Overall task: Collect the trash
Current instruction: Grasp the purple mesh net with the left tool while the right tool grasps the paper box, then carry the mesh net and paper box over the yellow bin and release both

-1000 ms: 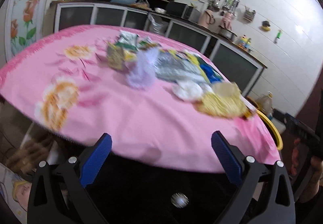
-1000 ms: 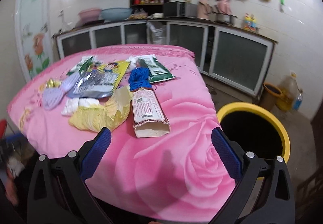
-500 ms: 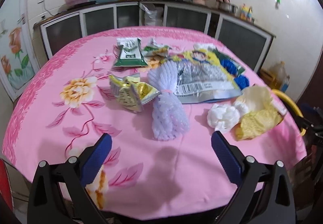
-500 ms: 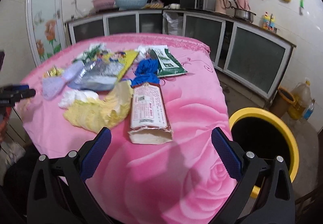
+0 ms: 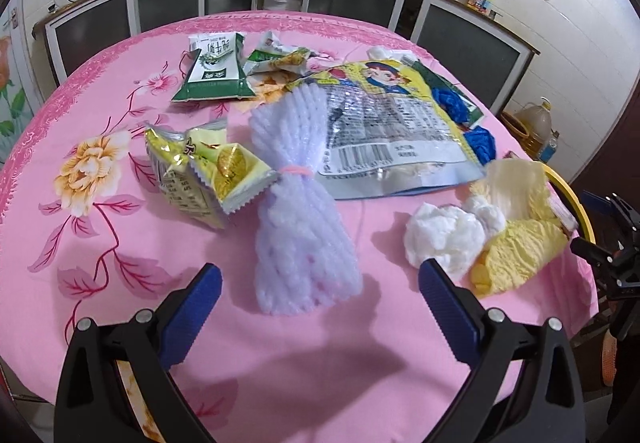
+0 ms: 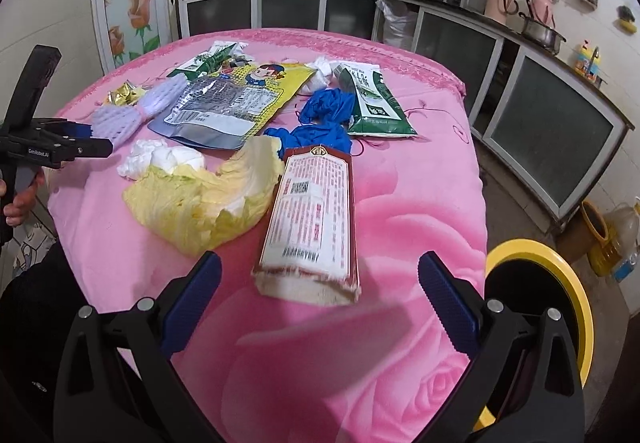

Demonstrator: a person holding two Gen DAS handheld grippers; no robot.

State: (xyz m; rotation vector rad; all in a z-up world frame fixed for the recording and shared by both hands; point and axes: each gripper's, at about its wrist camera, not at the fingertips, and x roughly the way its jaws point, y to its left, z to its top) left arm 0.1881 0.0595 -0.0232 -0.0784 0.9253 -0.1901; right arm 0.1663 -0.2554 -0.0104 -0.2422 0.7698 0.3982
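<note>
Trash litters the pink-clothed bench [image 5: 100, 275]: lilac foam fruit net [image 5: 296, 203] at centre of the left wrist view, just ahead of the left tool [image 5: 320, 283], whose blue pads are spread wide and empty. Right tool [image 6: 320, 283], also spread and empty, hovers before the red-and-white paper packet [image 6: 316, 219], cabbage leaves [image 6: 208, 199] touching the packet's left side, yellow-rimmed bin [image 6: 560, 283] at lower right.

Trash on table [image 5: 120, 323]: foam fruit net [image 5: 298, 211] centre, snack wrapper [image 5: 200, 173] to its left, big foil pouch [image 5: 384, 131] behind-right, tissue wad [image 5: 442, 237] right touching cabbage leaf [image 5: 520, 243]. Paper sleeve [image 6: 314, 219] right of cabbage; bin [image 6: 560, 283] beside table.
</note>
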